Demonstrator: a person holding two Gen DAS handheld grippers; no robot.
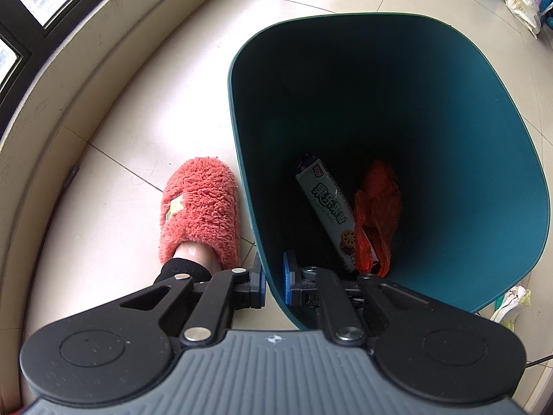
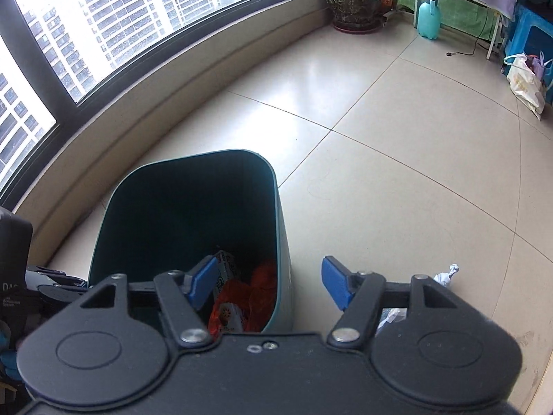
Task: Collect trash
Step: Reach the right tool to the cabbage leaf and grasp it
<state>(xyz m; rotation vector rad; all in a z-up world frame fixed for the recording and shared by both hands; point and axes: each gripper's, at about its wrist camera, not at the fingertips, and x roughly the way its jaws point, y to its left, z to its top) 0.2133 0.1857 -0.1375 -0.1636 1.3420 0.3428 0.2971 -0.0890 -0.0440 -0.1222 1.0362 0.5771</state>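
A dark teal trash bin [image 1: 466, 138] stands on the tiled floor. Inside lie a long biscuit package [image 1: 328, 207] and an orange plastic bag [image 1: 376, 207]. My left gripper [image 1: 274, 283] is shut on the bin's near rim, one pad outside the wall and one inside. In the right wrist view the bin [image 2: 283, 242] is low at the left, with the package [image 2: 226, 264] and the orange bag [image 2: 252, 297] in it. My right gripper [image 2: 268, 285] is open and empty above the bin's right wall. A crumpled white paper [image 2: 447, 273] lies on the floor to the right.
A foot in a fuzzy red slipper [image 1: 200, 207] stands left of the bin. Crumpled paper [image 1: 511, 304] lies behind the bin at the right. A curved window ledge [image 2: 172, 79] runs along the left. A plant pot [image 2: 354, 3], a spray bottle [image 2: 428, 15] and a white bag [image 2: 523, 83] are far off.
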